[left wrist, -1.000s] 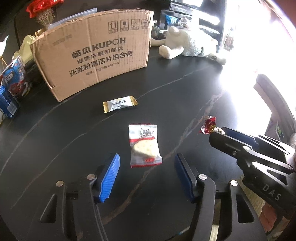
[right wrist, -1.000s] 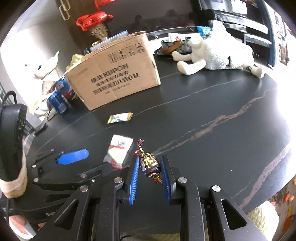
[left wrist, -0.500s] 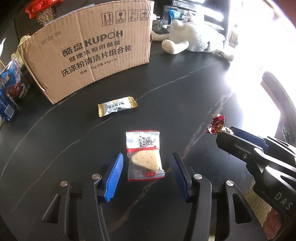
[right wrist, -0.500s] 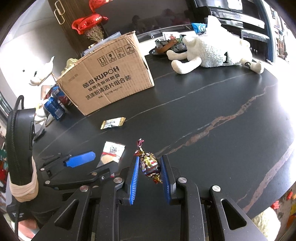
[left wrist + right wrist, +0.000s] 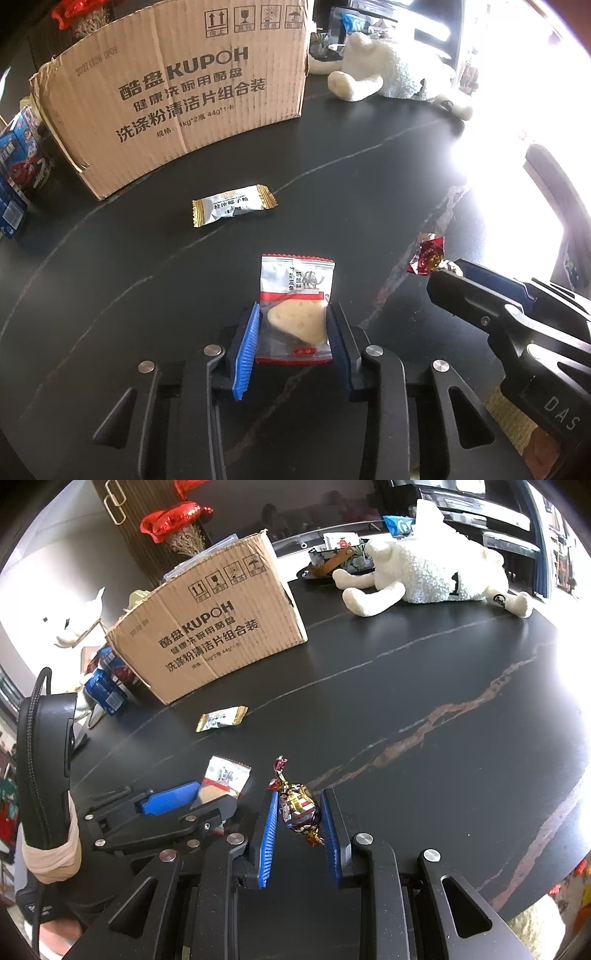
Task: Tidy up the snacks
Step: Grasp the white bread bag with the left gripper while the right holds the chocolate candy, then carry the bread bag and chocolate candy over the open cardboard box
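The left gripper (image 5: 291, 334) has its blue pads pressed against both side edges of the cracker packet (image 5: 295, 306), which lies flat on the worktop (image 5: 369, 177) in front of the cardboard box (image 5: 177, 99), and beside it the right gripper (image 5: 297, 818) is clamped on a foil-wrapped candy (image 5: 297, 808), held clear of the surface. That packet looks light, crinkly and slippery, and the cracker inside looks brittle, so a gentle squeeze across the sealed margins seems safer than pressing on the cracker itself. A gold-edged candy bar (image 5: 232, 208) waits closer to the box, thin and flat, likely best pinched across its short width.
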